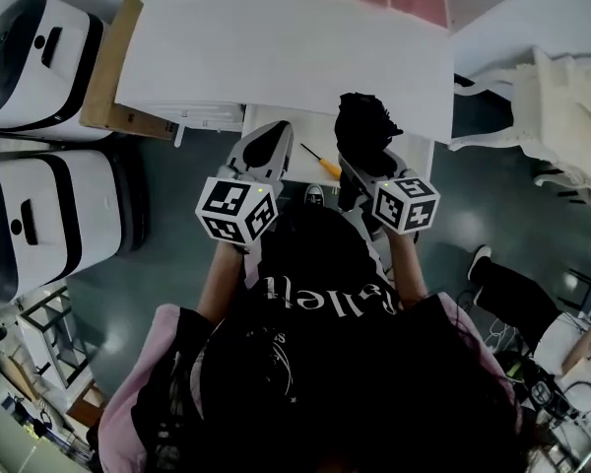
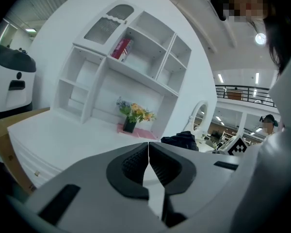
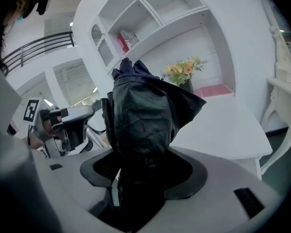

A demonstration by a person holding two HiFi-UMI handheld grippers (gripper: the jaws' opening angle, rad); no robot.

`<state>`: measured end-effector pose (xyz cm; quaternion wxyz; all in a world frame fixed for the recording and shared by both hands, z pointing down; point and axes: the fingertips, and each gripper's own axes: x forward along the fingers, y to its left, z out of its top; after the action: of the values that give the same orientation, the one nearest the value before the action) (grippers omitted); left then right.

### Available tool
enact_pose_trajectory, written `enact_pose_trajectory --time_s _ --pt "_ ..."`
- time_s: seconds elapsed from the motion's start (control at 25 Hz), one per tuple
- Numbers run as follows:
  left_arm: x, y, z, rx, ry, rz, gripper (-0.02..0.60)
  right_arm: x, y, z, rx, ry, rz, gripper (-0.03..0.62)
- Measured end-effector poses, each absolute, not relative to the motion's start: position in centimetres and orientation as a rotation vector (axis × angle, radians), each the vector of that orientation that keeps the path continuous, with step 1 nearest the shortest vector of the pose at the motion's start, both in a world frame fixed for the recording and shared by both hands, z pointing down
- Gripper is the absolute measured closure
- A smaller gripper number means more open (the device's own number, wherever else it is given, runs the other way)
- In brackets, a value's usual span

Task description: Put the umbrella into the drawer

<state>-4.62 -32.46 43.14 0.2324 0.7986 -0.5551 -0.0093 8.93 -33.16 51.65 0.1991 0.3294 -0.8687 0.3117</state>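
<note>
A folded black umbrella point(image 3: 145, 110) stands upright between the jaws of my right gripper point(image 3: 143, 166), which is shut on its lower end. In the head view the umbrella point(image 1: 364, 126) rises above the right gripper point(image 1: 362, 168), over the right part of an open white drawer point(image 1: 414, 156) that juts from under the desk. A yellow-handled screwdriver point(image 1: 321, 162) lies in the drawer. My left gripper point(image 1: 276, 136) hovers over the drawer's left part, its jaws closed together with nothing between them point(image 2: 148, 152). The umbrella's handle is hidden inside the right jaws.
The white desk top point(image 1: 276, 57) lies beyond the drawer, with a shelf hutch point(image 2: 131, 57) and a flower pot point(image 2: 132, 115) on a pink mat at its back. Two white machines point(image 1: 39, 57) stand left, a white chair point(image 1: 561, 106) right. Another person point(image 1: 512, 294) sits at the right.
</note>
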Motion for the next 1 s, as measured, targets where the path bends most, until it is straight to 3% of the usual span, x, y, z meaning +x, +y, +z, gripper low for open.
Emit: enact_pose_trajectory --time_s 1.0 --pt "-9.6 -31.2 45.6 1.982 -1.741 0.014 0.565 4.4 -35.5 66.5 0.291 -2.087 0.582 0.312"
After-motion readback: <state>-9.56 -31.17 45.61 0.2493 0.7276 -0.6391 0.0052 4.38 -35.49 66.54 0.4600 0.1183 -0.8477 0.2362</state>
